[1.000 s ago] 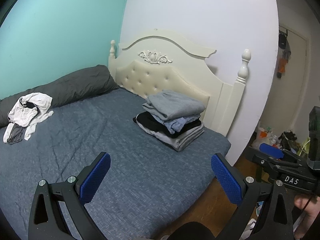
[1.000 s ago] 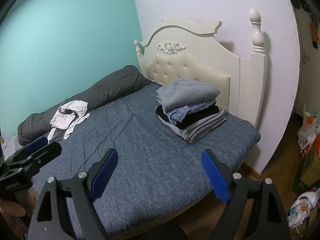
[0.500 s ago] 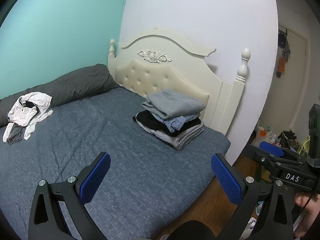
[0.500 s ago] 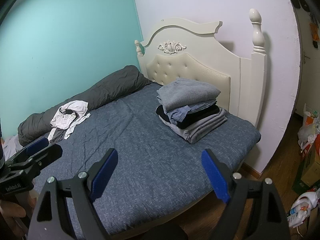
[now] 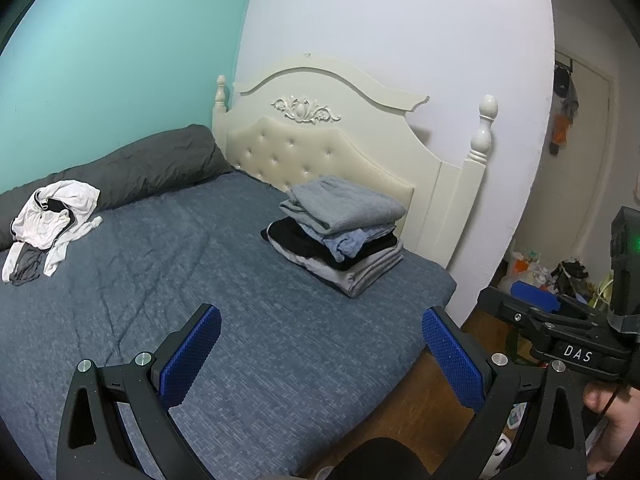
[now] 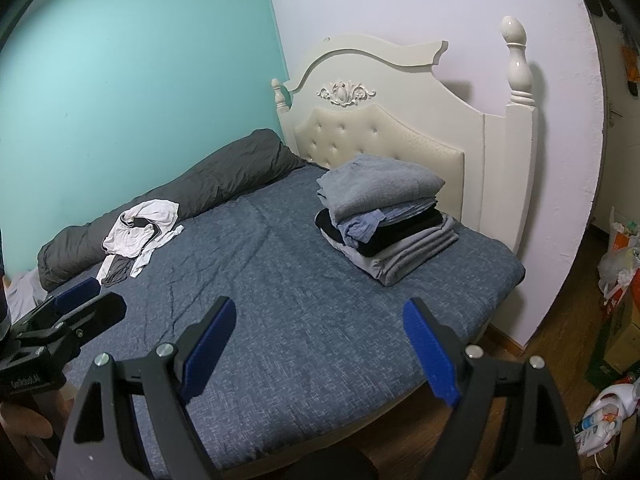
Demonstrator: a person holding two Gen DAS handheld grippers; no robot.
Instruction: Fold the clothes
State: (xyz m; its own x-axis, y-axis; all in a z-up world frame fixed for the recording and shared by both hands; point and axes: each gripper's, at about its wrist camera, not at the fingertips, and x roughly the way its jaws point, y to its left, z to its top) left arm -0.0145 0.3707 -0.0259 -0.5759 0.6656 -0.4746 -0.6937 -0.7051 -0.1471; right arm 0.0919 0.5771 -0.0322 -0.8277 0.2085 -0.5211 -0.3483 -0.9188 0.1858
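Both grippers hang above the near edge of a bed (image 5: 248, 320) covered in a blue-grey speckled sheet, and neither touches any cloth. The left gripper (image 5: 320, 356) has its blue-padded fingers spread wide apart with nothing between them; the right gripper (image 6: 318, 350) stands just as wide, also holding nothing. In the left wrist view the right gripper shows at the right edge, with a hand (image 5: 612, 412) below it. The clothes lie in two places, well apart. A stack of folded clothes (image 6: 384, 224) sits at the far right of the bed, just in front of the cream padded headboard (image 6: 384, 132): grey layers at the bottom, black above them, a blue piece, and a grey-blue garment on top. A crumpled white garment (image 5: 52, 220) with dark trim, with a grey piece under its near end, lies at the far left of the bed, touching a long dark grey rolled duvet (image 5: 152, 168) that runs along the teal wall (image 5: 120, 60).
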